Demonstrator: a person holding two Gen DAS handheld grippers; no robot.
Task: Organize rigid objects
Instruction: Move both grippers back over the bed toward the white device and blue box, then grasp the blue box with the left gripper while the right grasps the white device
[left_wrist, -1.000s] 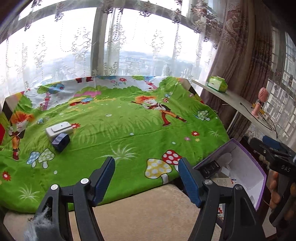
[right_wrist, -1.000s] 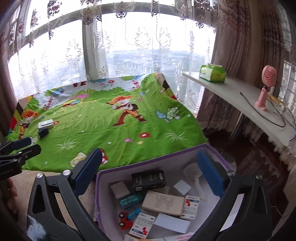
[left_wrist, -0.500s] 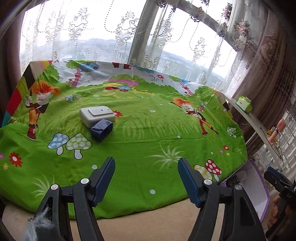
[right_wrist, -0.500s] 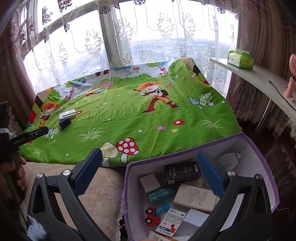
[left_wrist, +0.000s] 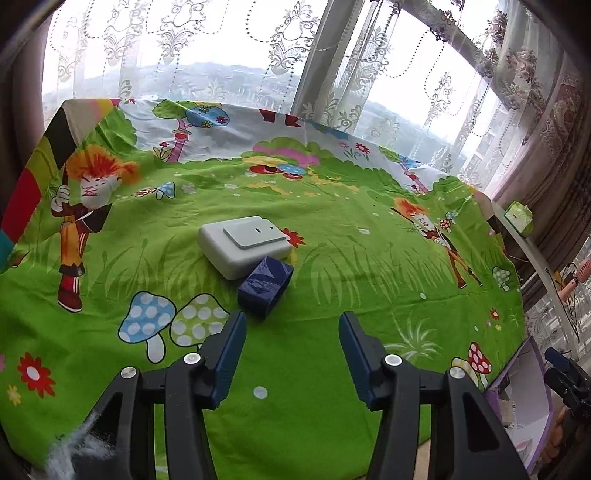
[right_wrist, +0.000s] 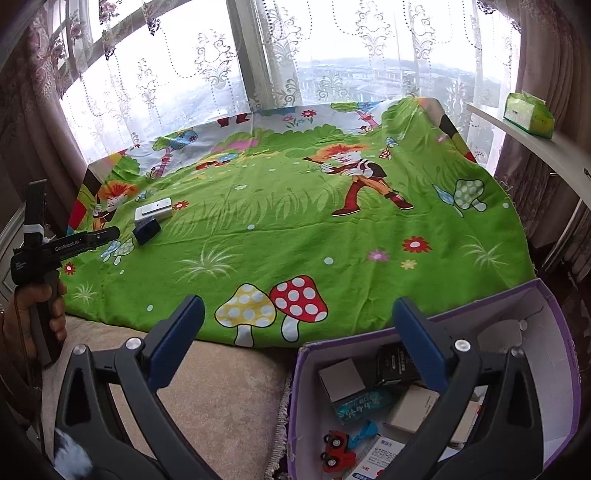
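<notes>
A white flat box (left_wrist: 243, 245) and a small dark blue box (left_wrist: 265, 286) touching its near corner lie on the green cartoon cloth (left_wrist: 332, 258). My left gripper (left_wrist: 291, 325) is open and empty, just short of the blue box. Both boxes show far left in the right wrist view: the white box (right_wrist: 153, 209), the blue box (right_wrist: 146, 229), with the left gripper (right_wrist: 105, 234) beside them. My right gripper (right_wrist: 295, 314) is open and empty, above the near edge of the cloth by a purple-rimmed box (right_wrist: 554, 332) holding several small packages and a red toy car (right_wrist: 334, 448).
The purple-rimmed box also shows at the right edge of the left wrist view (left_wrist: 532, 373). A beige cushion (right_wrist: 221, 387) lies in front of the cloth. A white shelf (right_wrist: 546, 144) on the right carries a green tissue pack (right_wrist: 528, 114). Lace curtains hang behind.
My left gripper has swung left and forward to the white and blue boxes. My right gripper has shifted left, so the purple-rimmed box sits lower right.
</notes>
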